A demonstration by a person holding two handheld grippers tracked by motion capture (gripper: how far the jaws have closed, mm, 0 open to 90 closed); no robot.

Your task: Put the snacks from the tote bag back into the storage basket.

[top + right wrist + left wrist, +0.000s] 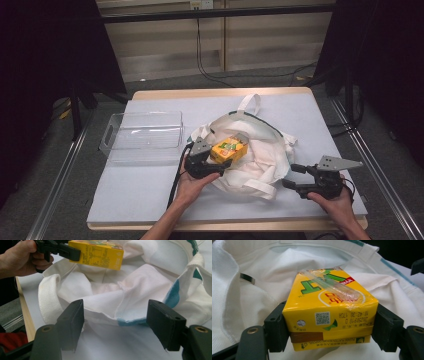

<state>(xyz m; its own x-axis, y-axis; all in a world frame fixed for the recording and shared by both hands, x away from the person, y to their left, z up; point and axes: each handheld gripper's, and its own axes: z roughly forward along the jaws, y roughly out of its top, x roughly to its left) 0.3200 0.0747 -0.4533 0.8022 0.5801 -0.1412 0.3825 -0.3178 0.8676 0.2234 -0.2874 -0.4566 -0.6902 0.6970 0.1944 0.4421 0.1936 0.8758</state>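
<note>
left gripper (329, 327) clamped on one glossy yellow boxy juice carton (328, 312) over one crumpled white cloth bag (260, 150); right gripper (120, 325) wide, nothing held; one clear plastic bin (142, 137).

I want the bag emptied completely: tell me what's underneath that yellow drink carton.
Under the yellow drink carton, gripped by the left gripper, lies only rumpled white fabric of the tote bag. The carton and folds cover the bag's interior, so anything deeper inside cannot be seen.
</note>
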